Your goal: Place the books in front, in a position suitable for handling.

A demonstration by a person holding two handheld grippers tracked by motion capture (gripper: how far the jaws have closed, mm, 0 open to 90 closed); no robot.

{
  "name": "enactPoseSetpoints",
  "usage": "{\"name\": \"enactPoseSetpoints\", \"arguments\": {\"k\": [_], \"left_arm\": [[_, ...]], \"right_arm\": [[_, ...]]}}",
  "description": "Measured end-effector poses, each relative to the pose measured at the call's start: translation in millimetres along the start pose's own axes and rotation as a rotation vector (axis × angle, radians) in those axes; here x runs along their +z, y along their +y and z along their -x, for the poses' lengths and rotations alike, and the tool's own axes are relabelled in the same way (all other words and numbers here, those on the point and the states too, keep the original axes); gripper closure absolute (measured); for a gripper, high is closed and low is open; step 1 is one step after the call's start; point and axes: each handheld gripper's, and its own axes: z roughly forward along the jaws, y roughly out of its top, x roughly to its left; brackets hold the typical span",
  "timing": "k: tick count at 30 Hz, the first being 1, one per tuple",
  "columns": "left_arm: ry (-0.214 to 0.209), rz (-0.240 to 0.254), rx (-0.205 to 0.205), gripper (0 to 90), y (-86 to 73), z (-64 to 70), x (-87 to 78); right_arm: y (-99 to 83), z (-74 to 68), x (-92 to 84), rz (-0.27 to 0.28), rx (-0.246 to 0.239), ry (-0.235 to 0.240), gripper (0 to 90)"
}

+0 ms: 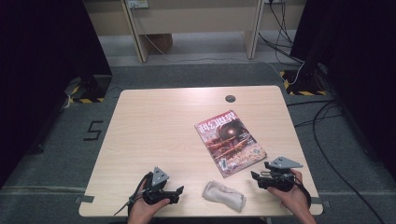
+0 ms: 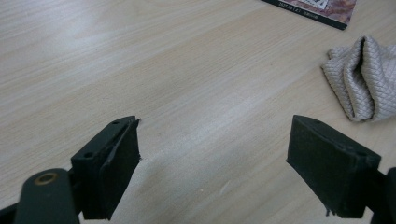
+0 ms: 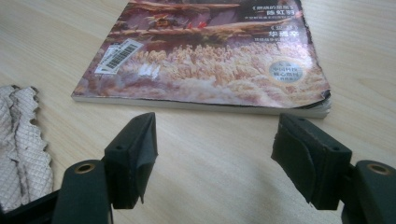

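Both grippers at near table edge, jaws wide, nothing held.

Left gripper (image 1: 180, 191) points right toward cloth (image 1: 224, 195), bare table (image 1: 154, 121) between its jaws. Right gripper (image 1: 254, 176) faces the magazine (image 1: 229, 141), just short of its near edge. Cloth lies crumpled between the two grippers; magazine flat, closed, right of centre, near the cloth but apart.

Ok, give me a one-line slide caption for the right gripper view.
Right gripper, jaws open, faces the near edge of a closed magazine on the wooden table, a folded cloth alongside.
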Motion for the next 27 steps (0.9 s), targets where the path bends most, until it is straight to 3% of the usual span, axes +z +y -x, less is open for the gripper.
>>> {"name": "enactPoseSetpoints", "arguments": {"k": [17, 23, 27], "left_arm": [[0.001, 0.001, -0.003, 16.2, 1.1, 0.2, 1.7], [0.002, 0.002, -0.005, 16.1, 1.1, 0.0, 2.3], [0.005, -0.002, -0.006, 16.1, 1.0, -0.5, 2.7]], "right_arm": [[2.2, -7.8, -0.5, 0.003, -0.031, 0.005, 30.3], [4.9, -17.1, -3.1, 0.022, -0.034, 0.043, 29.7], [8.3, -30.0, -4.1, 0.041, -0.064, 0.087, 27.6]]}}
